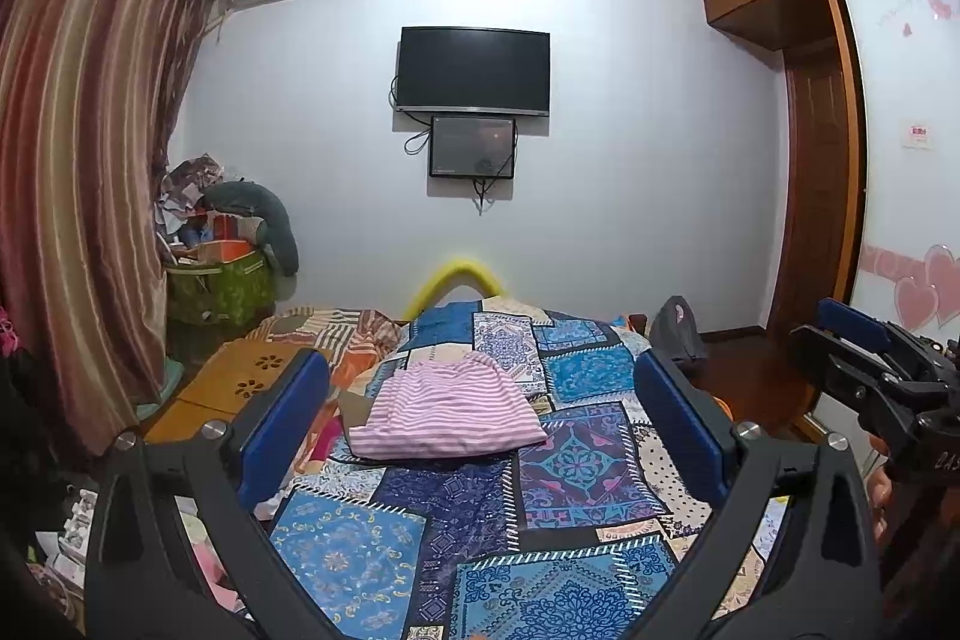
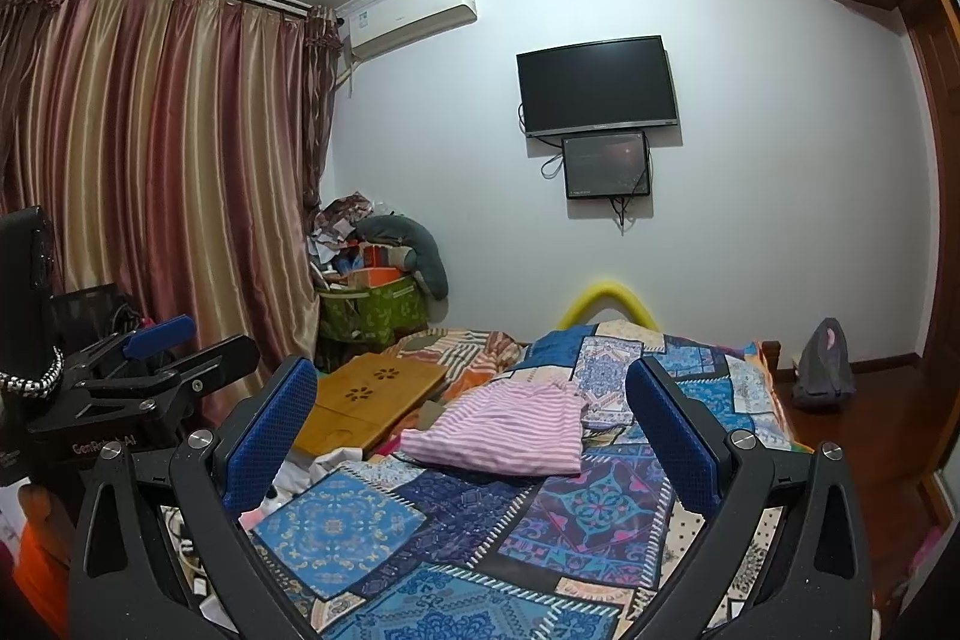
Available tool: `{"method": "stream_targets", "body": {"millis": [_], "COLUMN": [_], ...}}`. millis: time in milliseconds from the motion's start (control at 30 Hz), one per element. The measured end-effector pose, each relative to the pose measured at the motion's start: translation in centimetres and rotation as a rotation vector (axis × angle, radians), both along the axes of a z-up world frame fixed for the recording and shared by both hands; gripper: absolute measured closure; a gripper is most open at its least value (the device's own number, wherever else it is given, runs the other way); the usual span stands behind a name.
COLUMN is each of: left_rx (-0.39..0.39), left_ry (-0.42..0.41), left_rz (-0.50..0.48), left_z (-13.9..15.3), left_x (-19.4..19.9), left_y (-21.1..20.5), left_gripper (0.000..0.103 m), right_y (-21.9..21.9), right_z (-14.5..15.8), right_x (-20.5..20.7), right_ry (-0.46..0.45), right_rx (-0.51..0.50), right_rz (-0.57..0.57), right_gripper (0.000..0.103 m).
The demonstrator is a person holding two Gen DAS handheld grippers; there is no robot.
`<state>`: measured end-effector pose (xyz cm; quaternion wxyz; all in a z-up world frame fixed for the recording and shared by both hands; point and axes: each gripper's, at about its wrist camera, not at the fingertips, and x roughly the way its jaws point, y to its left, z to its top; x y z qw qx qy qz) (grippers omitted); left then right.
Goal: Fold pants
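Note:
Pink-and-white striped pants (image 1: 447, 409) lie folded in a flat bundle on the blue patchwork bedspread (image 1: 480, 532), toward the far half of the bed. They also show in the right wrist view (image 2: 504, 430). My left gripper (image 1: 480, 394) is open and empty, held above the near part of the bed, well short of the pants. My right gripper (image 2: 471, 400) is open and empty too, at a similar height. Each gripper shows at the edge of the other's view: the right gripper (image 1: 864, 358) and the left gripper (image 2: 162, 352).
A wooden lap table (image 2: 366, 400) sits at the bed's left side. A green box piled with clutter (image 2: 372, 304) stands by the striped curtain (image 2: 150, 160). A TV (image 1: 474, 67) hangs on the far wall. A grey bag (image 2: 825, 358) lies on the floor at right.

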<state>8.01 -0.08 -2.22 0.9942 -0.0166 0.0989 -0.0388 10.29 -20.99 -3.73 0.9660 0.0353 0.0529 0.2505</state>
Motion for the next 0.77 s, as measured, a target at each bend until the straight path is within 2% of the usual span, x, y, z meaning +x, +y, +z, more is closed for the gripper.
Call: {"method": "stream_targets", "body": {"millis": [467,767], "left_rx": [-0.019,-0.011], "left_ry": [0.008,0.008], "left_rz": [-0.031,-0.015], "left_z": [0.1,0.05], "left_x": [-0.06,0.02], "left_y": [-0.05,-0.1], "left_gripper": [0.0,0.0], "right_y": [-0.21,-0.09], "right_z": [-0.19,-0.29], "right_x": [0.02,0.01], "right_ry": [-0.001,0.001], "right_rx": [0.014,0.012], "right_rz": [0.002,0.003], "right_gripper": [0.0,0.0]}}
